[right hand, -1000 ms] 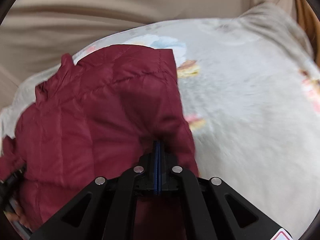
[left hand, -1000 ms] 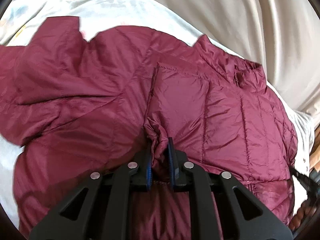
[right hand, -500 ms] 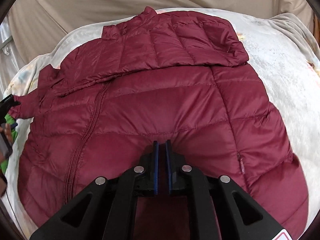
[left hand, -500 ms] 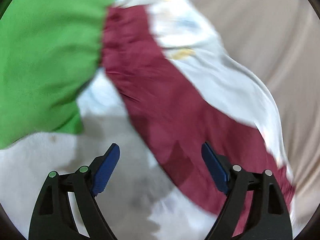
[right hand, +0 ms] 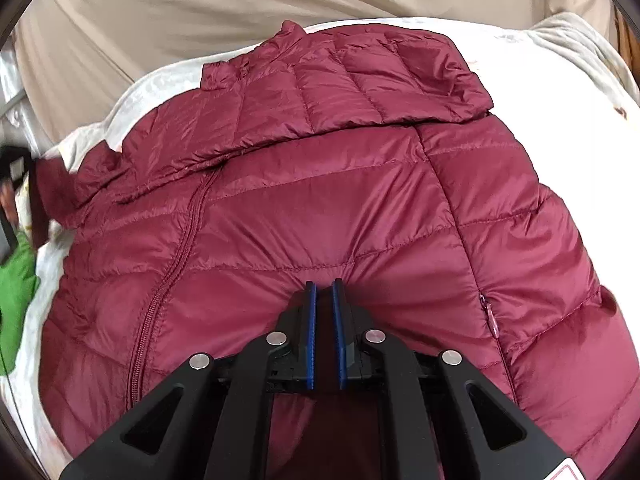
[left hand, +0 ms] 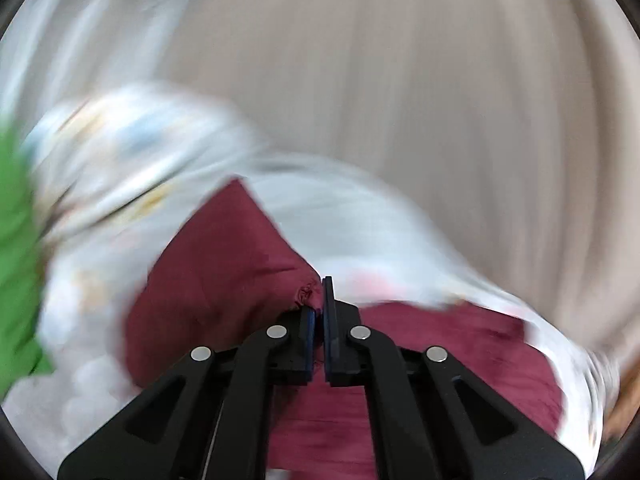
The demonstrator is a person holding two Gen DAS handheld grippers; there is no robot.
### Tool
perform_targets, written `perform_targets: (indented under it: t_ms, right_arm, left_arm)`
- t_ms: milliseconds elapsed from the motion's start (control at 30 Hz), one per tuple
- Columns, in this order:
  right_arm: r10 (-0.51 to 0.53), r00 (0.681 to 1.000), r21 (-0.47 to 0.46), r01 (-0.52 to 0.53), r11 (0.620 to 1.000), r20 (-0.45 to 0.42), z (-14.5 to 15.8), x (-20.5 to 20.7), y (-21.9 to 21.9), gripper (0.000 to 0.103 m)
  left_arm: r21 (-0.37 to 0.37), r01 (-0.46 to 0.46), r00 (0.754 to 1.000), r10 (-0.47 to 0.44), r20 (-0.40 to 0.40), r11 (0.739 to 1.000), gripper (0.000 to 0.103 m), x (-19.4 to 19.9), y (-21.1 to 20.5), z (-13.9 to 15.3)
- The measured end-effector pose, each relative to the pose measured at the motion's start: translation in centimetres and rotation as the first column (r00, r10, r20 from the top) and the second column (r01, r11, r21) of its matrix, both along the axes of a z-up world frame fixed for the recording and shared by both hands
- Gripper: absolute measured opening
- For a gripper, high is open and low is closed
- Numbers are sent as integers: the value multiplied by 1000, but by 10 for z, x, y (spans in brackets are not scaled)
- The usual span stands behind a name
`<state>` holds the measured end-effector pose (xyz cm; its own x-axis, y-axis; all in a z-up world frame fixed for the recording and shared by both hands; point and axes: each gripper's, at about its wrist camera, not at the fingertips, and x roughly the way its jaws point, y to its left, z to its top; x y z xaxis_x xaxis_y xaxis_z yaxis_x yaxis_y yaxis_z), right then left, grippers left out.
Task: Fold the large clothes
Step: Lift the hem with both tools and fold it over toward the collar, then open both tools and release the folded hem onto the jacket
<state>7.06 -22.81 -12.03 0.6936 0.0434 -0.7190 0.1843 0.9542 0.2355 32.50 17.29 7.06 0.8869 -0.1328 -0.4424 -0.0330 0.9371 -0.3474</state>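
Partly blurred, left tongs (left hand: 319, 312) pinching jacket (right hand: 320, 200) cuff

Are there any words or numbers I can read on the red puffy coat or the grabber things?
None can be read.
Maroon jacket: no print or label shows.
Sticker corner at the bottom right of the right gripper frame: red and white, cut off, unreadable.
Left gripper: no markings; that view is blurred.

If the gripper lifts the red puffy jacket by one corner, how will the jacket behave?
The maroon jacket would probably hang limp, since it creases around the right gripper and bunches at the left gripper. Its shiny shell suggests it may slip from a light pinch. The puffed quilted panels suggest it is light for its bulk.
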Motion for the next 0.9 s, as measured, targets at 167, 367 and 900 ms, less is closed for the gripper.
perform_targets:
  t_ms: [167, 367, 900]
  right_arm:
    - [-3, 1000, 49, 2, 999, 4, 1, -1, -6, 12]
    - [-24, 1000, 96, 23, 995, 8, 13, -24, -25, 23]
    - [-18, 985, 194, -16, 981, 171, 108, 49, -54, 56]
  left_arm:
    - [89, 371, 929, -369, -29, 925, 10, -28, -191, 4]
    - [117, 489, 837, -426, -345, 865, 44, -69, -300, -123]
    - [-369, -56, 925, -91, -369, 928, 69, -62, -32, -151]
